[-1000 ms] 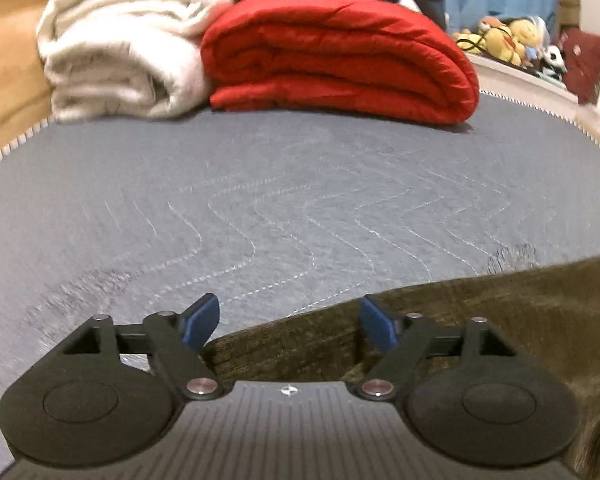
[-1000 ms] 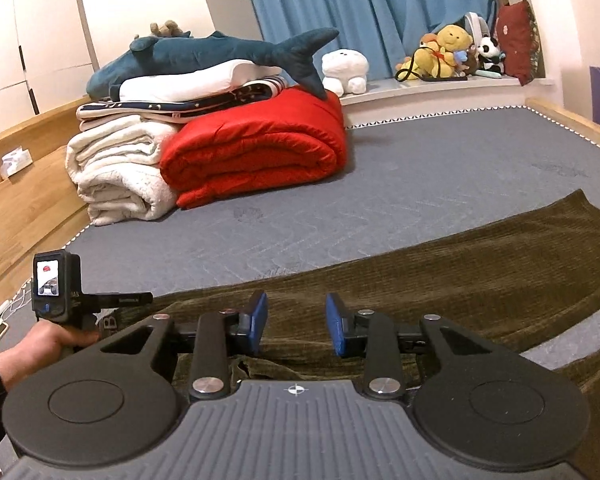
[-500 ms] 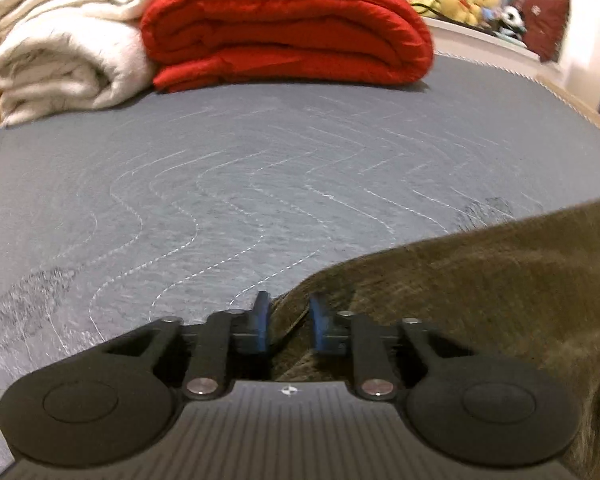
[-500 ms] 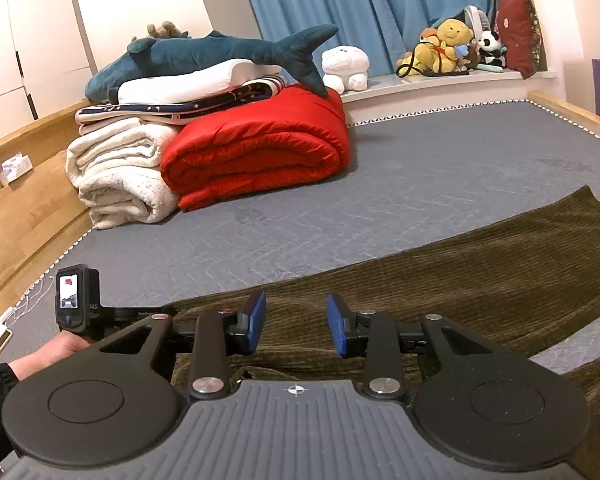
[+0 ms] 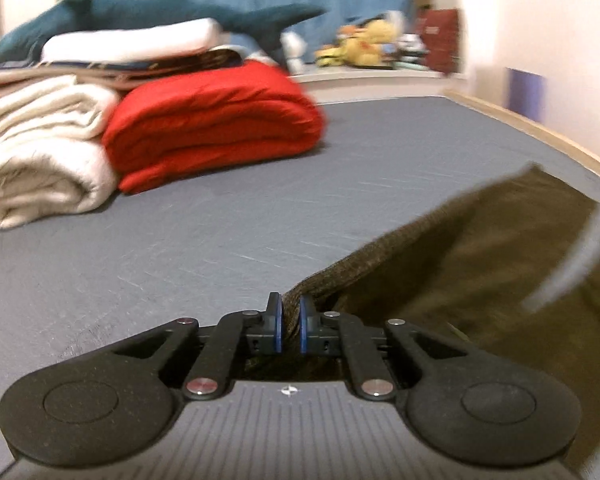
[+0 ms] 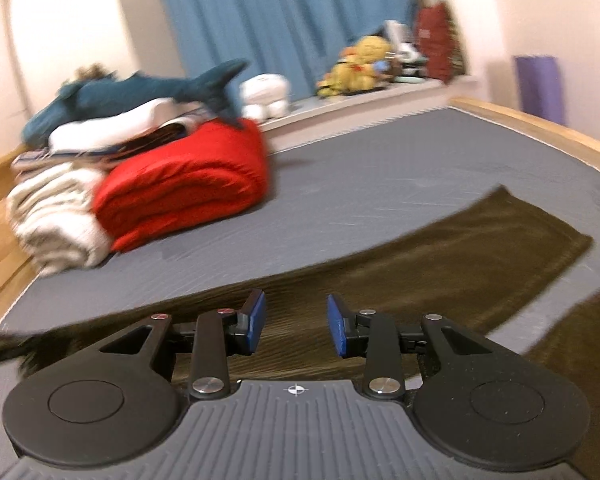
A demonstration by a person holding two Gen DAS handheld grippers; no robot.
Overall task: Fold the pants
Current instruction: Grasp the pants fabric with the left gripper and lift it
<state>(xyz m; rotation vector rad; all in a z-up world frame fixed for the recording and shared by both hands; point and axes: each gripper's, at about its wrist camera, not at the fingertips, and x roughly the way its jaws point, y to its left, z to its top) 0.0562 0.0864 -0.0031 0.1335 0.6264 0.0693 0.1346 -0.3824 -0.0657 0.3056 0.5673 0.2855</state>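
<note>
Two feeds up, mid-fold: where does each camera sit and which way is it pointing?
Left wrist: rides the left gripper, low over the grey mattress, facing the headboard bedding; its fingers pinch the olive pants edge.
Right wrist: rides the right gripper, same heading; jaws open above the pants, a blurred hand at the left edge.
Shared: the red duvet, shark plush, blue curtain, pants.

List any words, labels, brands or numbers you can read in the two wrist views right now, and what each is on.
No readable text in either view.
Red cushion on the window ledge: a pale patch that may be a label, too blurred to read.
Each gripper body carries a small crosshair mark, a symbol only, no letters.
The pants and the red blanket show no tag or print.
</note>
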